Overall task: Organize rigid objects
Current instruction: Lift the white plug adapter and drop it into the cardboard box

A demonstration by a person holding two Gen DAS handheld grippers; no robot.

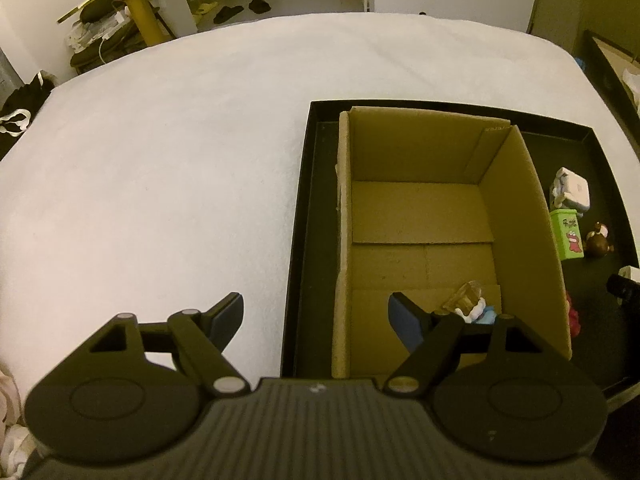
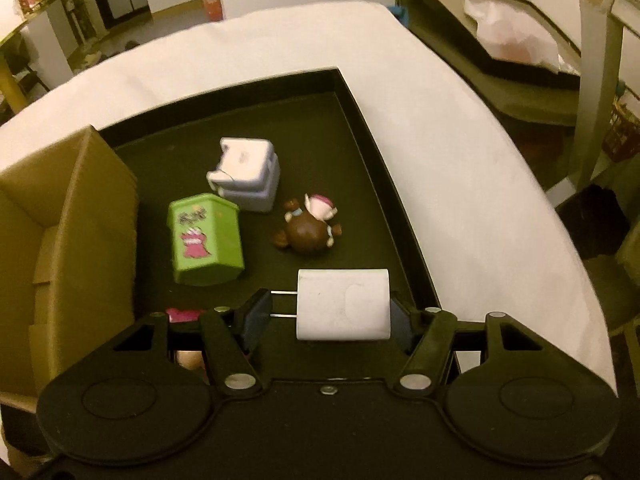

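- White cloth covers a broad bed-like surface [image 1: 160, 160] filling most of both views, with a dim room and scattered floor clutter along the top of each frame.
- On that surface sits a shallow black tray [image 2: 384, 168]; a tall open cardboard box [image 1: 420, 216] stands inside its left part, apparently as the bin for sorted items.
- Left gripper [image 1: 316, 316], at the bottom of the left wrist view, is spread wide and holds nothing. Its right finger hangs over the box's near end, its left finger over the white cloth.
- Inside the box, at lower right of that view, lies a small figure [image 1: 472, 306] in white and blue with a clear part, partly hidden by the finger.
- Right gripper [image 2: 328, 316], at lower centre of the right wrist view, has closed on a white plug adapter [image 2: 344, 306]. One finger presses the flat end, the other meets the two metal prongs, so the block lies crosswise between them.
- Above it in the frame, loose on the tray floor: a green box [image 2: 206, 238] with a pink cartoon, a pale lilac-white block toy [image 2: 246, 174] and a brown doll [image 2: 308, 224] lying down.
- Something pink [image 2: 182, 314] peeks out just behind the right gripper's left finger; what it is cannot be told.
- Judging by the layout, the adapter is probably headed for the cardboard box at left.
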